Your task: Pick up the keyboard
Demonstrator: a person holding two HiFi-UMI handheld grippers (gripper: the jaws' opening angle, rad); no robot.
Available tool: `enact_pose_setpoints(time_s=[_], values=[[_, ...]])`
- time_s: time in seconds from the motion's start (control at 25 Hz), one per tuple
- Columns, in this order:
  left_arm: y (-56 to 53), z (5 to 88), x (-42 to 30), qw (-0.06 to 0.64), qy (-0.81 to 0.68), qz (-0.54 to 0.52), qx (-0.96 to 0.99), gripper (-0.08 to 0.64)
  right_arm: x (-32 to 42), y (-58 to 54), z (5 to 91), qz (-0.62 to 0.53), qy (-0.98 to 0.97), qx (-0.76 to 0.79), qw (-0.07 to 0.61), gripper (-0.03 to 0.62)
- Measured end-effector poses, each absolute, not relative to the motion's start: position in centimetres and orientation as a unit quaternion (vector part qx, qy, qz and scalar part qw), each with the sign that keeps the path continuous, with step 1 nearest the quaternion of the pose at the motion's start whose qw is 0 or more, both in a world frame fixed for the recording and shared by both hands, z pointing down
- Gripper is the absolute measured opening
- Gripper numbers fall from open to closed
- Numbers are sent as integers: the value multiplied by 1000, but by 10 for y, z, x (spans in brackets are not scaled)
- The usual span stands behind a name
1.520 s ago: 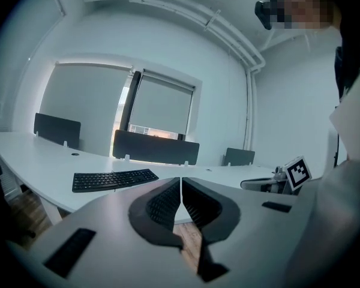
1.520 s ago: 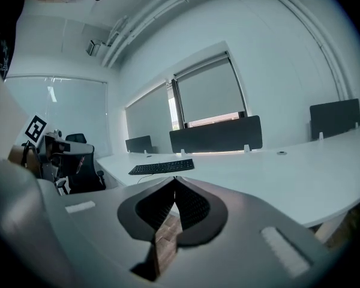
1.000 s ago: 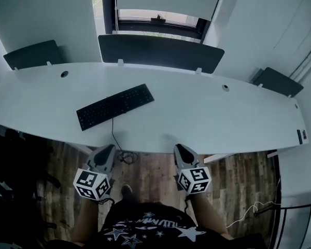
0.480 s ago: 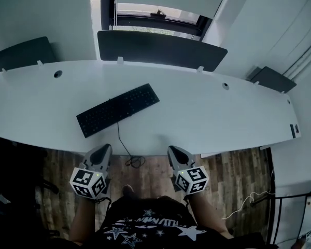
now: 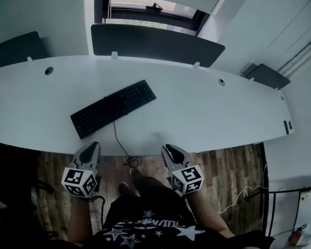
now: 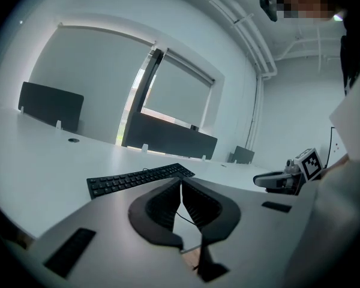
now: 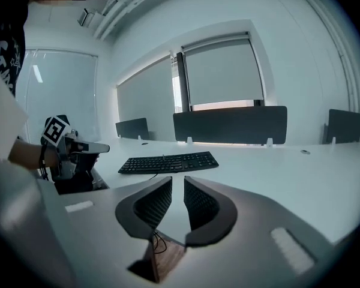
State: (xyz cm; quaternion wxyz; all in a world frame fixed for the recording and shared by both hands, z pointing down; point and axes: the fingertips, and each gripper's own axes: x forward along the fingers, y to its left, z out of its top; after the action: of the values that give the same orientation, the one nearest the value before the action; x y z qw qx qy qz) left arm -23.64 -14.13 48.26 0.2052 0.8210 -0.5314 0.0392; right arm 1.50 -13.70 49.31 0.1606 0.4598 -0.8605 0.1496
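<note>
Keyboard point(image 5: 112, 108) askew on white desk point(image 5: 207, 110)

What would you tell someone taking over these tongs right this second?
Left tongs: shut, empty, near the desk's front edge.
Right tongs: all but shut, empty, also near that edge.
Keyboard: lying at an angle on the white desk, left of centre, its cable trailing off the front.
Done: nothing; the keyboard is untouched.
To do: reach in, open the tongs, grip and lift the keyboard.
</note>
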Motion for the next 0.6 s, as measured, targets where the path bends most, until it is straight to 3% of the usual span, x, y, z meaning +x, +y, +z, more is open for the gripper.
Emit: enact_pose_setpoints(time_s=[0.12,0.28,0.44,0.6], values=[[-147,483,-238,205,-543,43,813,17,8,-157,497,149,-868,444,163,80],[-157,478,-236,197,-555,47,807,17,-10,-194,505,136,-880,413,190,264],[-170,474,-240,198,-570,60,795,17,-32,-230,509,110,-896,363,229,389],[-183,466,-244,194,-591,59,781,17,-37,-262,522,53,-901,309,299,461]])
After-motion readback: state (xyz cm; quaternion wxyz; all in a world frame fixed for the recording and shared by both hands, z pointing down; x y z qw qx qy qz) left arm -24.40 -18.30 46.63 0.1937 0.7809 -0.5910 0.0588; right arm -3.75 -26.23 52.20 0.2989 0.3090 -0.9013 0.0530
